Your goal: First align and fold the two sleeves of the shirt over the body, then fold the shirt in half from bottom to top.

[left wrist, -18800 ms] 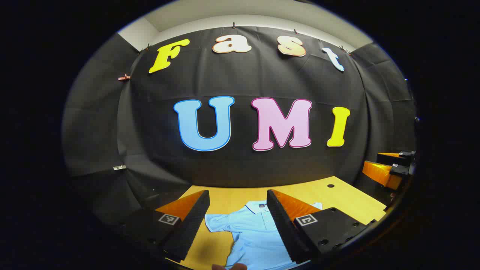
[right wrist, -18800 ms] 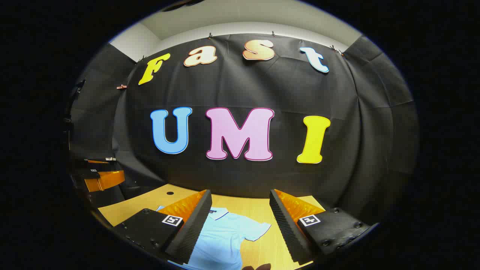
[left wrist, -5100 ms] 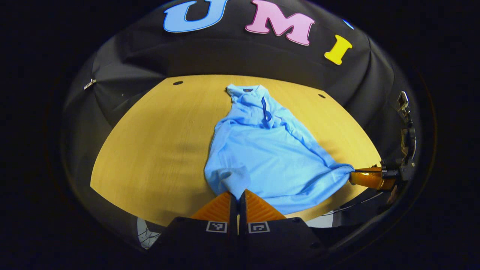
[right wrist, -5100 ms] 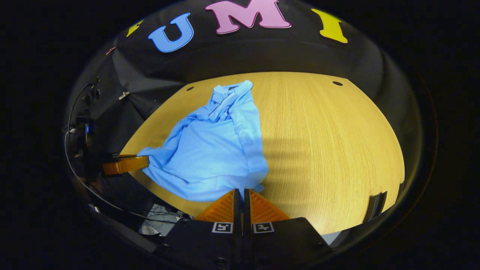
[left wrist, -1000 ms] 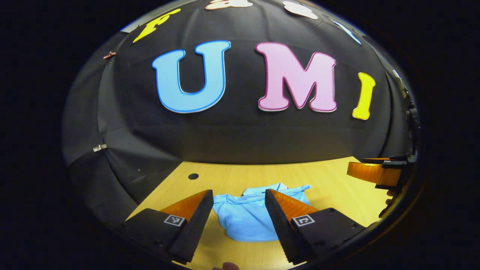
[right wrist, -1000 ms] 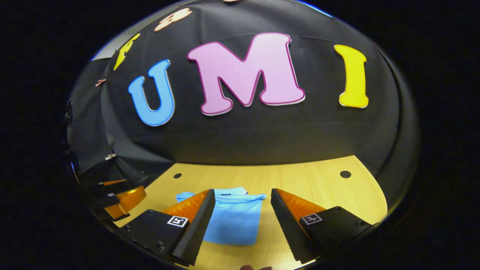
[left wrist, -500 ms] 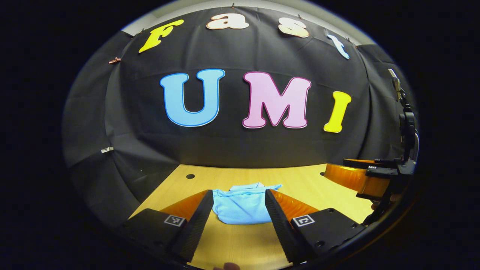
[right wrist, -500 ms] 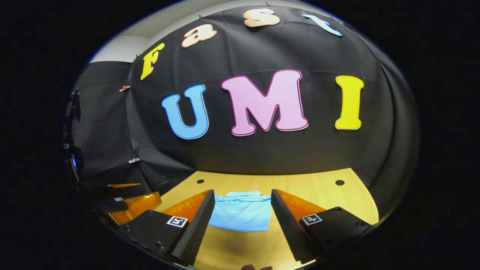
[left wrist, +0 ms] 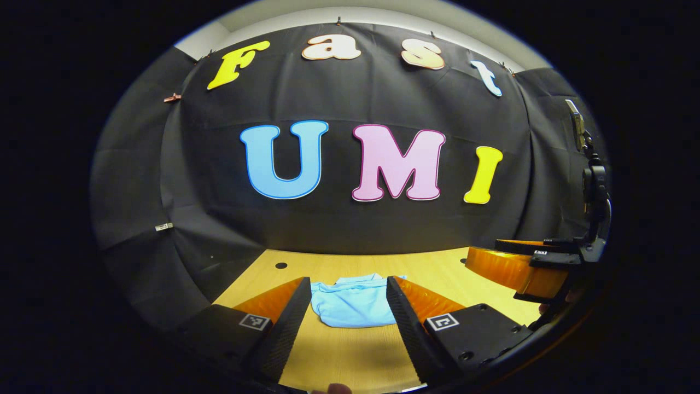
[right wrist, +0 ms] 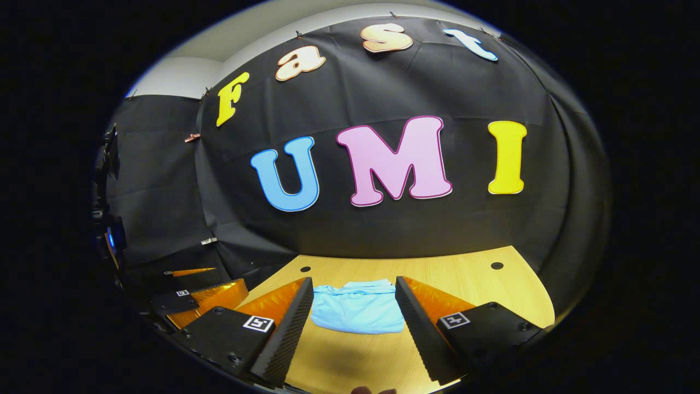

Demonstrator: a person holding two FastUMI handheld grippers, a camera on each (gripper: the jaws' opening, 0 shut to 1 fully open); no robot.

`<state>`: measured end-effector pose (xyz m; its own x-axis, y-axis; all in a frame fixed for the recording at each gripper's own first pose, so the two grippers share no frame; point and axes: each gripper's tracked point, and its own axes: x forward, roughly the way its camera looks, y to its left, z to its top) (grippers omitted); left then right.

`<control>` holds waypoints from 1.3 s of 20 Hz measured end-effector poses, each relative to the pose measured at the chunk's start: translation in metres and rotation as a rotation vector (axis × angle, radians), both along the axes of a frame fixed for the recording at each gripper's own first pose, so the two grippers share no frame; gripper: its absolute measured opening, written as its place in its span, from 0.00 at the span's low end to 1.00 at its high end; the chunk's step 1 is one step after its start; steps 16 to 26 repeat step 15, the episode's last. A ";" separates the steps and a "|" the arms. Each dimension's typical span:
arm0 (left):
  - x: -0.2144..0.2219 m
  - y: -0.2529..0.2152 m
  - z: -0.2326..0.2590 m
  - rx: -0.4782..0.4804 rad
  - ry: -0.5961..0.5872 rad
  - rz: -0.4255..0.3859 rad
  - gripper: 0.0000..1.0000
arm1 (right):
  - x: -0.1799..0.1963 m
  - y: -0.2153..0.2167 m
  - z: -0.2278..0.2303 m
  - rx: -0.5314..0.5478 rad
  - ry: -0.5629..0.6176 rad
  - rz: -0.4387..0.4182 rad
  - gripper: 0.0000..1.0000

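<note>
Both my grippers — left gripper, right gripper — hang spread, empty; folded light-blue cotton shirt lies mid wooden desk — looks finished.

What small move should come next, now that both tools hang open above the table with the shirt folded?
Probably just draw both tools back and stop. The light blue polo shirt lies as a compact folded bundle on the wooden table, and the left tool and right tool are open, holding nothing, so no fold seems left to do.
</note>
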<state>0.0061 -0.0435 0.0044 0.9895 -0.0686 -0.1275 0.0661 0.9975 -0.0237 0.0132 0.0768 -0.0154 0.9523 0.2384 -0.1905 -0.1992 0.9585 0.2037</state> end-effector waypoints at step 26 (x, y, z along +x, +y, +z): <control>-0.001 -0.007 0.001 0.021 0.010 -0.017 0.88 | 0.001 0.006 -0.007 -0.025 0.012 0.001 0.94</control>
